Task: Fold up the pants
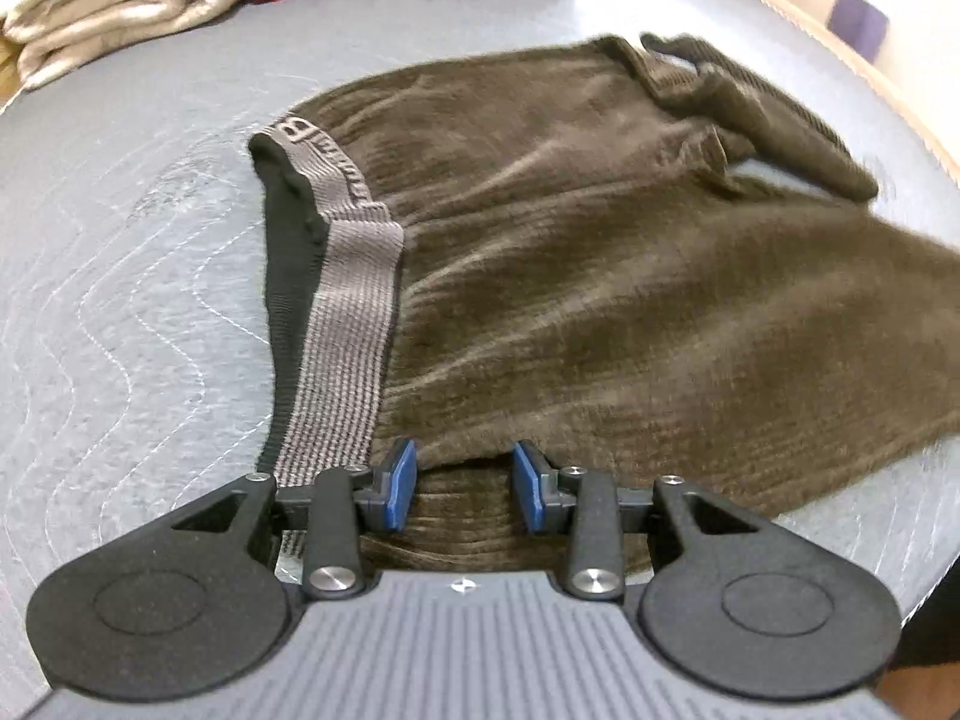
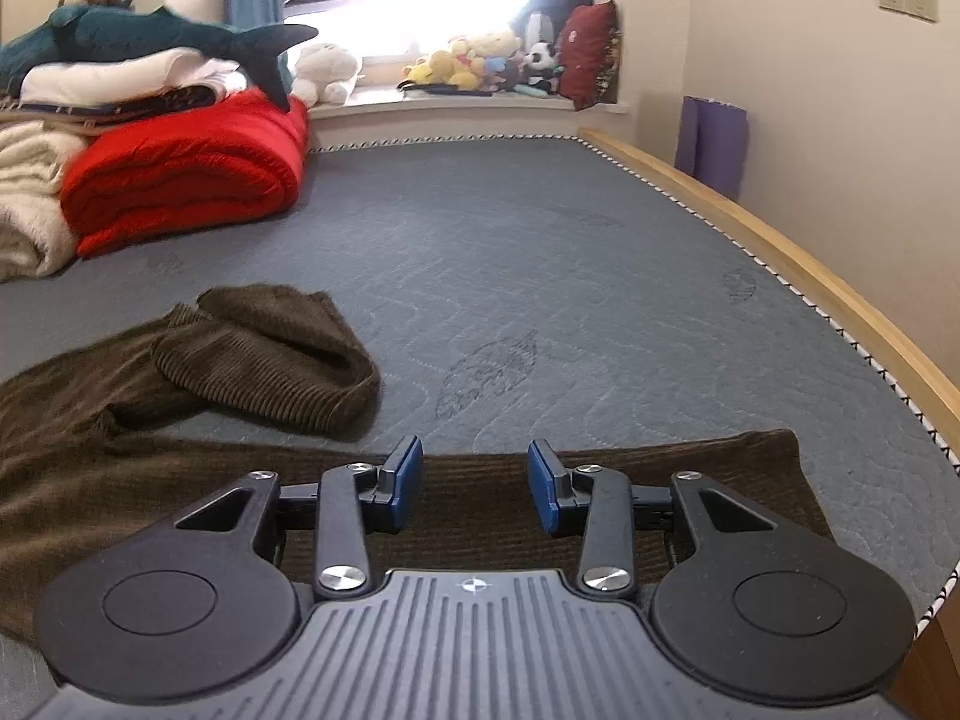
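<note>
Grey quilted mattress (image 2: 540, 252) of the bed is carrying everything. Brown corduroy pants (image 1: 600, 300) are lying spread flat on it, one leg end (image 2: 270, 354) bunching up. Red folded blanket (image 2: 186, 168) and cream blanket (image 2: 30, 222) are sitting at far left.

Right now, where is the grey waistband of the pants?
In the left wrist view, the grey waistband runs up the left edge of the brown corduroy pants on the grey mattress, starting beside the left tongs.
</note>
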Motion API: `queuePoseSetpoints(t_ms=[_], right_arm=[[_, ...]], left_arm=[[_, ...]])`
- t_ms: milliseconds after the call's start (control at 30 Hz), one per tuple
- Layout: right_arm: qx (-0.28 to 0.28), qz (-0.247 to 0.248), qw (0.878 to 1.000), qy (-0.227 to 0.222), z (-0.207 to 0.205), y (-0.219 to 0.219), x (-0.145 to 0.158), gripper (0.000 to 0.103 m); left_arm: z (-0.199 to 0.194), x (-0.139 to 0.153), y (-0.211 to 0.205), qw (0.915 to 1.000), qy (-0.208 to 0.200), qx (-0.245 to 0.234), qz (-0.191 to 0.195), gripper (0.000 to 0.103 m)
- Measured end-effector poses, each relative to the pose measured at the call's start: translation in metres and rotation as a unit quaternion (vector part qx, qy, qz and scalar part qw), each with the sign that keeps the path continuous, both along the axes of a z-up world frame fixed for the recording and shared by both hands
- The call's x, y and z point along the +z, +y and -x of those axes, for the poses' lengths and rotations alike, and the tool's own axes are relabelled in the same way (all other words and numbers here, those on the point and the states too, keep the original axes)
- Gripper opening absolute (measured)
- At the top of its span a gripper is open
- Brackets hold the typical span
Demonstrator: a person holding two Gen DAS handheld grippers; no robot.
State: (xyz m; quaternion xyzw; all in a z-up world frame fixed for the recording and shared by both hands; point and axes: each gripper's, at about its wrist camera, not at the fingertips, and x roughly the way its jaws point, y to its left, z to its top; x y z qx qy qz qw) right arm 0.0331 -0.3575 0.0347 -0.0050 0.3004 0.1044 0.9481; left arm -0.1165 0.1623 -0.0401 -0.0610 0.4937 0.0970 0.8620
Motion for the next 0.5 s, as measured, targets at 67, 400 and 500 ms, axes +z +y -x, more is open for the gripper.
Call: queuePoseSetpoints(t_ms=[67, 400, 500], right_arm=[[0.031, 0.004, 0.999, 0.012, 0.005, 0.013, -0.003, 0.041], [0.302, 0.102, 0.948, -0.015, 0.068, 0.123, -0.031, 0.040], [0.378, 0.146, 0.914, -0.013, 0.087, 0.157, -0.051, 0.040]], left_arm=[[0.003, 0.005, 0.004, 0.9998, -0.014, 0.008, 0.008, 0.045], [0.014, 0.017, -0.015, 0.9974, -0.033, -0.058, 0.028, 0.047], [0.017, 0.015, -0.040, 0.9915, -0.026, -0.125, 0.024, 0.047]])
